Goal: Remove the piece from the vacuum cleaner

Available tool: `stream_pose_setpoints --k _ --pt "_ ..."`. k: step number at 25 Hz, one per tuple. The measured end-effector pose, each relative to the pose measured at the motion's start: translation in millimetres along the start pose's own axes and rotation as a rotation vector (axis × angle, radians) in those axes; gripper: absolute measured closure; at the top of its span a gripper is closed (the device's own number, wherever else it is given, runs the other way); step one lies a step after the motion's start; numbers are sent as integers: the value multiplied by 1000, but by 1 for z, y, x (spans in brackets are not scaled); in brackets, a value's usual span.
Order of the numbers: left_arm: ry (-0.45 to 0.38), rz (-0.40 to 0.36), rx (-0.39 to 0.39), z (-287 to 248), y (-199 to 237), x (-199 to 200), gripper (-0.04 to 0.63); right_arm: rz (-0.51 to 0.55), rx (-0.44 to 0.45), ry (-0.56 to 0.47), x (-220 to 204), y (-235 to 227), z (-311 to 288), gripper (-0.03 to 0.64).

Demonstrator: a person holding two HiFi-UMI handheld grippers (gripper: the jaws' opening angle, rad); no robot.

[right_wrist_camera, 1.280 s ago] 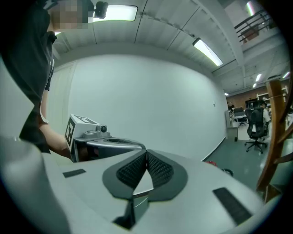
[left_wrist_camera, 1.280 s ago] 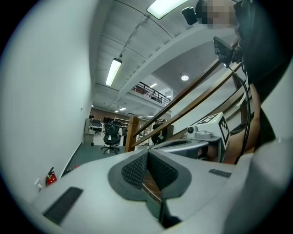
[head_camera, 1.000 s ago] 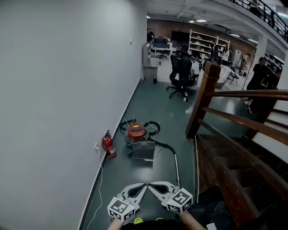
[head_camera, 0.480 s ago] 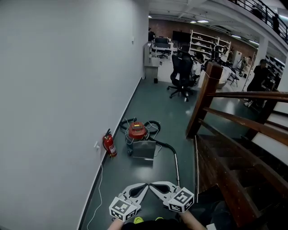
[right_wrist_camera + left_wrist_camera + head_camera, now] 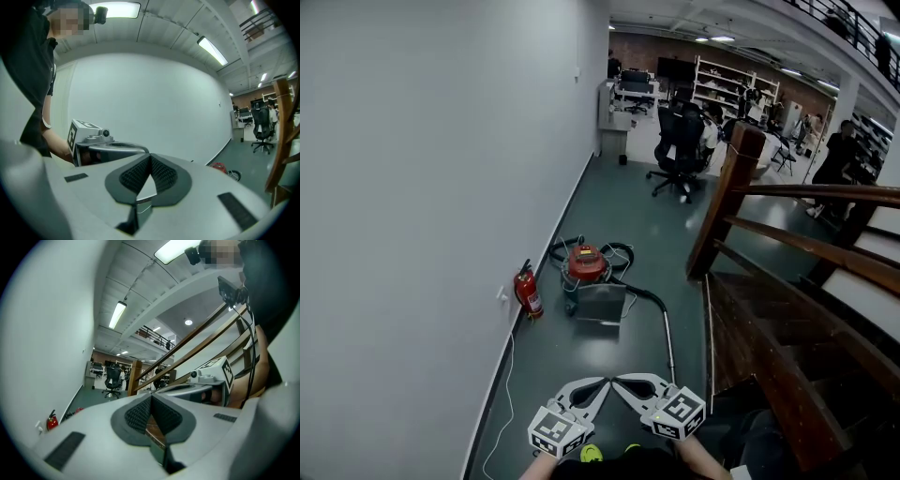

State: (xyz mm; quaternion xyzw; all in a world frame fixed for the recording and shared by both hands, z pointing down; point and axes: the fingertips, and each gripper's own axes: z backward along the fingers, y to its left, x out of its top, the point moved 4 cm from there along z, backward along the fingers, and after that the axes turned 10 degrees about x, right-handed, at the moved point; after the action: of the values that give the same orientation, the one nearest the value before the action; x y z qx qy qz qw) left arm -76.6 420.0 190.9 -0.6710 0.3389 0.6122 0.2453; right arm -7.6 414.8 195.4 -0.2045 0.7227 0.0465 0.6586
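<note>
Currently both grippers hang low at the bottom of the head view, side by side and angled toward each other so that their tips nearly meet above the dark floor (image 5: 619,216). The left gripper (image 5: 598,383) has its fingers (image 5: 138,414) pressed together, the ribbed pads meeting along one line with nothing between them. The right gripper (image 5: 620,381) looks the same: its fingers (image 5: 137,174) are closed on each other and hold nothing.

The vacuum cleaner (image 5: 586,263) stands on the floor well ahead of the grippers, apart from both and close to the white wall (image 5: 422,187). It has a round red top, and a grey boxy part (image 5: 600,305) sits against its near side. A black hose (image 5: 645,295) curves away from it and joins a thin metal tube (image 5: 667,339), which lies along the floor toward the person, beside the foot of the wooden staircase (image 5: 787,328). Which part is the piece to take off cannot be told from this far away.

A red fire extinguisher (image 5: 528,292) stands by the wall just left of the vacuum cleaner. Farther back, past the stair post (image 5: 731,202), a black office chair (image 5: 678,141) stands in an open office area with shelves (image 5: 722,84) behind it, and a person (image 5: 837,155) in dark clothes stands at the far right.
</note>
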Motion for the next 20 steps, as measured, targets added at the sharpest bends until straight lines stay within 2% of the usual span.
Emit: stream_pose_setpoints --k 10,20 --pt "12 19 1 14 5 -8 588 0 2 19 -6 11 -10 603" --pt "35 11 -4 0 9 -11 588 -9 -15 14 -10 -4 -10 603"
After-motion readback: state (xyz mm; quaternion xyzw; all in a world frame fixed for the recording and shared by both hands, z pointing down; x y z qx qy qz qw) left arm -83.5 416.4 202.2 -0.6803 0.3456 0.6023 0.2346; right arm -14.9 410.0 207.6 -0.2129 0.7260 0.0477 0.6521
